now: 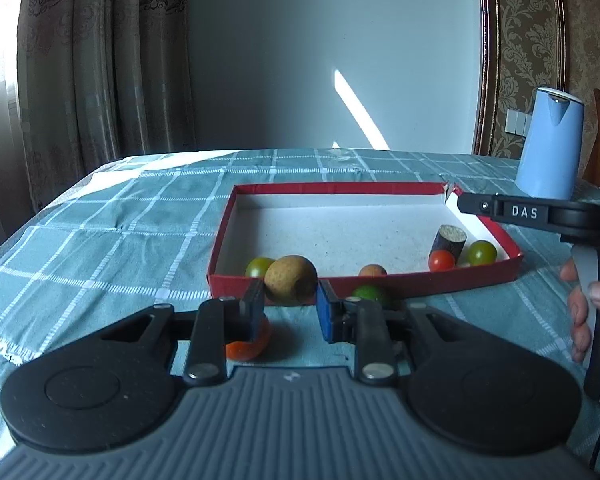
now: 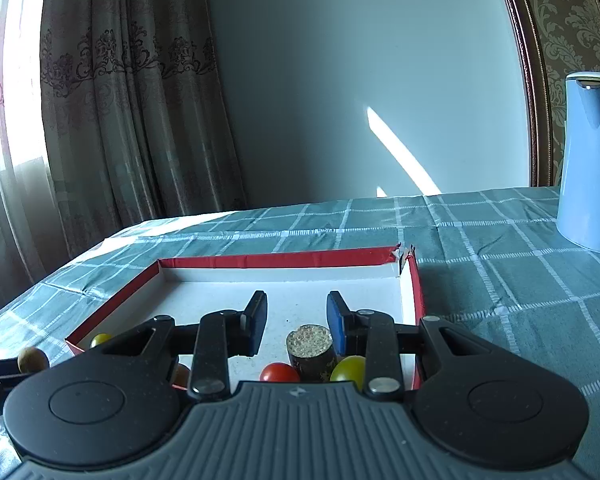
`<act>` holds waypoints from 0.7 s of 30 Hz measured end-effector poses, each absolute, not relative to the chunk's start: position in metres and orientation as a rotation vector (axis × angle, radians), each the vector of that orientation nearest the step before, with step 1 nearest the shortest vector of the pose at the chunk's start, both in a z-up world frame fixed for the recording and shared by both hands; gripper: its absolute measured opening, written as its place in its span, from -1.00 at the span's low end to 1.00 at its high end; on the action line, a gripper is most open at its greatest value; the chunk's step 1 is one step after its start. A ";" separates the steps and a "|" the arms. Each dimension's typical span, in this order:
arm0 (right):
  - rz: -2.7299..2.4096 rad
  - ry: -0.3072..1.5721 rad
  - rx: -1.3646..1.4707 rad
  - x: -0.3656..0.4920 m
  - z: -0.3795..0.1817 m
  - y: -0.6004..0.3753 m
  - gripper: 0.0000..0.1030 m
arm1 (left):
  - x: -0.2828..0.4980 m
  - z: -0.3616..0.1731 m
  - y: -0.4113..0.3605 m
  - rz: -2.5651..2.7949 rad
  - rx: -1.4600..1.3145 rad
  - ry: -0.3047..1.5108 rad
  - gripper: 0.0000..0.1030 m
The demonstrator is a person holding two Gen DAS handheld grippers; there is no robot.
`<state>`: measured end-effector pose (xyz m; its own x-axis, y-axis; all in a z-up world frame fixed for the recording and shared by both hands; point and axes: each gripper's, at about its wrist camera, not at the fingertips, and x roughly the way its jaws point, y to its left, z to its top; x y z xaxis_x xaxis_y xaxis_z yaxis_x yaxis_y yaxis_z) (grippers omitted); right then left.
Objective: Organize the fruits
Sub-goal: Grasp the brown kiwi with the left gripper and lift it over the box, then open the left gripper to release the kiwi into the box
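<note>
Left wrist view: left gripper [image 1: 290, 306] fingers clamp one brown kiwi [image 1: 291, 285], long axis sideways, before the red tray [image 1: 420, 282]. Inside it lie two green tomatoes [image 1: 481, 252], one red tomato [image 1: 441, 260]. Right gripper [image 2: 296, 326] fingers gape wide, empty.

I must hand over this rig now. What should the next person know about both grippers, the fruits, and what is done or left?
Left gripper: shut on the brown fruit, held just in front of the red box's near wall.
Right gripper: open and empty, above the box's right side.
Already in the box: two green tomatoes, a red tomato, a small orange-pink fruit and a dark cylinder piece.
On the cloth outside: an orange fruit under the left gripper, a green fruit by the near wall.
Left: drop the brown fruit in, then those two.
</note>
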<state>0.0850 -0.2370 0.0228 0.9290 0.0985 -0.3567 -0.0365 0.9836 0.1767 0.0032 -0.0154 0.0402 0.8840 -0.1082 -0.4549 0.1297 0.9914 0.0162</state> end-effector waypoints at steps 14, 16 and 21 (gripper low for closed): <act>0.060 0.388 0.173 0.089 0.022 -0.237 -0.39 | 0.069 0.020 -0.035 -0.105 0.077 0.520 -0.48; 0.061 0.390 0.175 0.089 0.021 -0.237 -0.39 | 0.070 0.017 -0.034 -0.105 0.074 0.523 -0.36; 0.070 0.392 0.174 0.088 0.021 -0.238 -0.39 | 0.056 0.022 -0.028 -0.065 0.087 0.463 0.21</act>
